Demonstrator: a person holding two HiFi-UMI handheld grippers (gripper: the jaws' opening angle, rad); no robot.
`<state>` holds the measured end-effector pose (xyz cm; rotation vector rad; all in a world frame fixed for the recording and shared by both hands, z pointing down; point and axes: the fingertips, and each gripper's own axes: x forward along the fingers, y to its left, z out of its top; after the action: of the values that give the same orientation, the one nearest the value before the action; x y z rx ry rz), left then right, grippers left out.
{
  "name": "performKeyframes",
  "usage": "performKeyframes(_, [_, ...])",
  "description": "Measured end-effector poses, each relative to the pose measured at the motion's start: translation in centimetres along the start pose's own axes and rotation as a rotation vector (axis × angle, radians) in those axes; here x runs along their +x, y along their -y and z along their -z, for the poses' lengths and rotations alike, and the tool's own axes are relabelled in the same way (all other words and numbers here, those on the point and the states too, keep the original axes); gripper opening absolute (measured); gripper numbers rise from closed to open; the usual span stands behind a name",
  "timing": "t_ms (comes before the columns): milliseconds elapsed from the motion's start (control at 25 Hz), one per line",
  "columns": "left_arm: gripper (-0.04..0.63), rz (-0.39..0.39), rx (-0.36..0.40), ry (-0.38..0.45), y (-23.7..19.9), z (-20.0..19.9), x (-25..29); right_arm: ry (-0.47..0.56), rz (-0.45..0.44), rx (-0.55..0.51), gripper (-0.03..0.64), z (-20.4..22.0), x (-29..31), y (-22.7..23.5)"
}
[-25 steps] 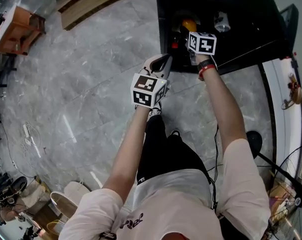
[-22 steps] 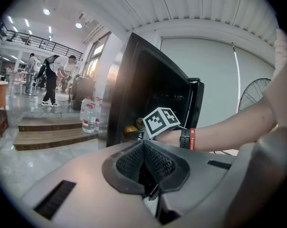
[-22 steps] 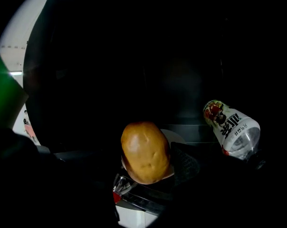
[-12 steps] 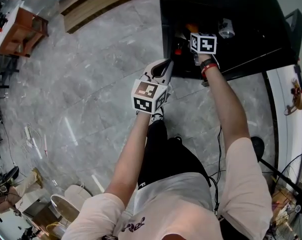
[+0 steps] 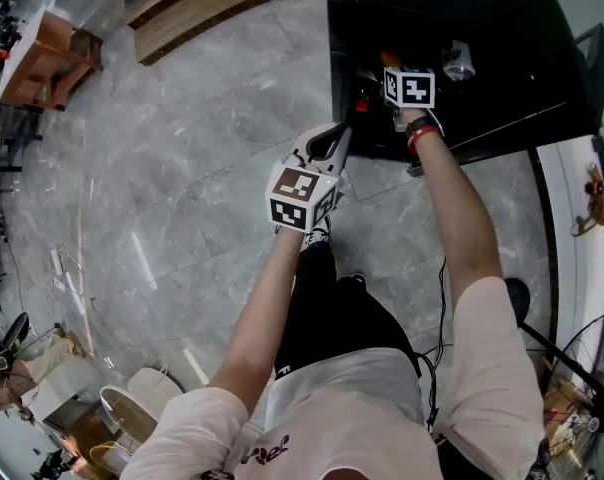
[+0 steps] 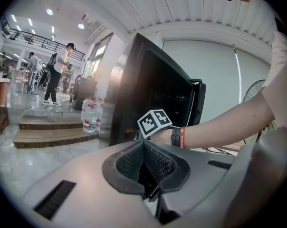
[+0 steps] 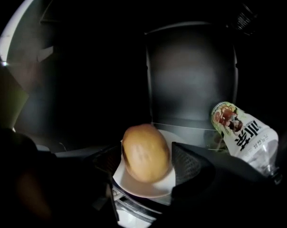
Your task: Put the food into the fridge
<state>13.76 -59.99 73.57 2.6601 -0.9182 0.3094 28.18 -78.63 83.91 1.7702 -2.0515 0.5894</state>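
A golden bun [image 7: 144, 151] lies on a small white plate [image 7: 148, 186] inside the dark fridge [image 5: 502, 58]. My right gripper [image 7: 147, 161] reaches into the fridge, one jaw against each side of the plate, holding it just above a wire shelf. A labelled drink bottle [image 7: 245, 137] lies to the plate's right. In the head view only the right gripper's marker cube [image 5: 409, 86] and a bit of the bun [image 5: 386, 58] show. My left gripper [image 5: 334, 136] hangs outside by the fridge's front corner, shut and empty, its pads [image 6: 155, 163] pressed together.
The black fridge [image 6: 148, 89] stands on a grey marble floor. Wooden steps [image 5: 212, 8] with water bottles [image 6: 89, 118] lie beyond it. A white table edge [image 5: 572, 198] and a fan [image 5: 592, 368] are on the right. People stand far off in the hall.
The right gripper has gone a little deeper into the fridge, so less of the bun shows from above. The left gripper stays shut in about the same place.
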Motion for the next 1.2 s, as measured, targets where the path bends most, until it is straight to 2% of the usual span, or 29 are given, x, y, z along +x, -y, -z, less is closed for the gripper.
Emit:
performKeyframes(320, [0.02, 0.002, -0.007, -0.002, 0.8, 0.2, -0.4, 0.012, -0.031, -0.023, 0.342, -0.4, -0.8, -1.0])
performKeyframes(640, [0.02, -0.003, -0.002, -0.013, 1.7, -0.1, -1.4, 0.001, -0.007, -0.008, 0.345, -0.4, -3.2, -0.5])
performKeyframes(880, [0.02, 0.016, -0.013, 0.012, 3.2, -2.3, -3.0, 0.001, 0.005, 0.012, 0.344, -1.3, -6.6, -0.4])
performKeyframes(1200, [0.02, 0.003, -0.028, -0.019, 6.0, -4.1, -4.8, -0.035, 0.018, 0.039, 0.342, -0.1, -12.9, 0.1])
